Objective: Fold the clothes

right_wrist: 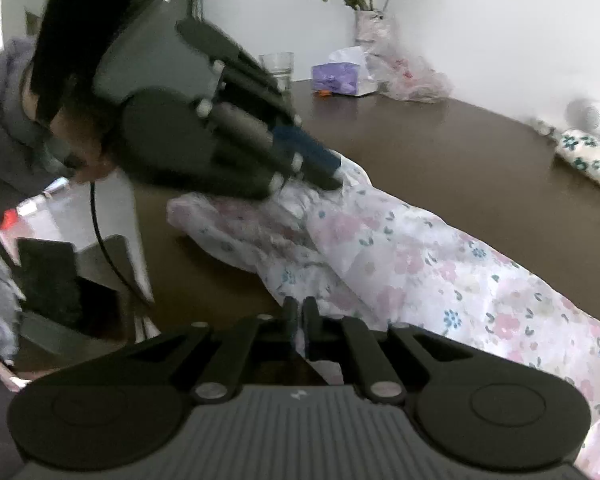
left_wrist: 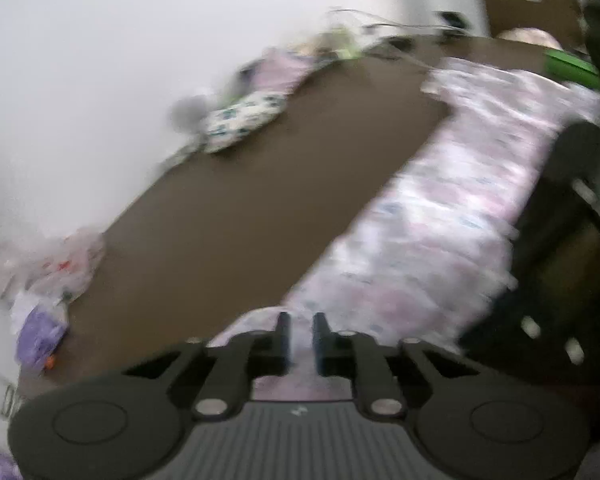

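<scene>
A pink floral garment [left_wrist: 440,208] lies stretched in a long strip across the brown table [left_wrist: 240,208]. My left gripper [left_wrist: 301,340] is shut on its near end, and cloth shows in the narrow gap between the fingers. In the right wrist view the same garment [right_wrist: 420,264] runs from lower right toward the left gripper [right_wrist: 332,172], which pinches the bunched far end. My right gripper [right_wrist: 300,320] is shut on the garment's edge close to the table's near side. The left wrist view is blurred by motion.
A folded white cloth with blue flowers [right_wrist: 588,156] lies by the wall next to a white round object [right_wrist: 588,114]. A purple tissue box [right_wrist: 336,78], a plastic bag [right_wrist: 412,76], a vase of flowers [right_wrist: 370,24] and a glass [right_wrist: 278,66] stand at the table's far end. A person's grey sleeve [right_wrist: 4,120] is at left.
</scene>
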Available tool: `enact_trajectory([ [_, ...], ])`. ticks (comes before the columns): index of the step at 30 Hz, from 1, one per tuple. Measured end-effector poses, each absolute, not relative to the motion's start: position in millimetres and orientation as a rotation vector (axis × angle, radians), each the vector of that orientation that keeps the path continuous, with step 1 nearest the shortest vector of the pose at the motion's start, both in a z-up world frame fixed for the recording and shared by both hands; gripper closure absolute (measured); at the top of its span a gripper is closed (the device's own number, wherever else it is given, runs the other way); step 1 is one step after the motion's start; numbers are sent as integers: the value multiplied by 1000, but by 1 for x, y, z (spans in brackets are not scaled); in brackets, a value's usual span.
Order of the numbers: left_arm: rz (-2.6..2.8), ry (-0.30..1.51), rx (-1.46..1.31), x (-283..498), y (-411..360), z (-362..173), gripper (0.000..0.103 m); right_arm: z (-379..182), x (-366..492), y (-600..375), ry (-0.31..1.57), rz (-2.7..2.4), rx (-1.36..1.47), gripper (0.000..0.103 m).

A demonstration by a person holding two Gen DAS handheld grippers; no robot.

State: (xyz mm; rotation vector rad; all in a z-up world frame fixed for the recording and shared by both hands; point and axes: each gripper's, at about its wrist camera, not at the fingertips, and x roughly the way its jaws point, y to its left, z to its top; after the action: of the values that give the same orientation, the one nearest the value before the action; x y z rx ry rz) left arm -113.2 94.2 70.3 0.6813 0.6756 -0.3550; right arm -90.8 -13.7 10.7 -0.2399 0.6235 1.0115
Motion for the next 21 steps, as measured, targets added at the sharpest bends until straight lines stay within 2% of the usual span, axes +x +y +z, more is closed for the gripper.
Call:
enact_trajectory([
  [1,-366,664,693,-119,92,72,70,16,-90,-17,610,1015,-229,97],
  [3,-370,642,688,-131,92,81,67,28,-88,-26,529,973,-238,94],
  [4,-375,637,674,-136,94,86,67,33,-88,-29,490,956,-256,85],
  [5,-388,624,649,-141,96,91,67,35,-89,-27,455,949,-306,66],
  [7,-428,593,585,-153,99,100,67,36,-91,-22,397,948,-402,53],
  [9,-497,587,505,-160,102,102,67,31,-89,-11,407,1015,-472,54],
  [10,-494,599,486,-159,103,98,74,29,-85,-5,411,1026,-488,53],
  [12,-449,635,471,-153,104,85,76,22,-76,8,425,1032,-529,64],
  [14,-425,674,434,-147,109,74,76,17,-65,17,469,1027,-525,93],
  [17,-438,681,349,-145,120,68,75,26,-44,14,527,1017,-406,101],
  [19,-421,669,312,-142,120,63,75,40,-26,6,545,979,-288,102],
  [21,-380,693,284,-133,120,56,75,62,-12,-6,482,868,-155,102],
])
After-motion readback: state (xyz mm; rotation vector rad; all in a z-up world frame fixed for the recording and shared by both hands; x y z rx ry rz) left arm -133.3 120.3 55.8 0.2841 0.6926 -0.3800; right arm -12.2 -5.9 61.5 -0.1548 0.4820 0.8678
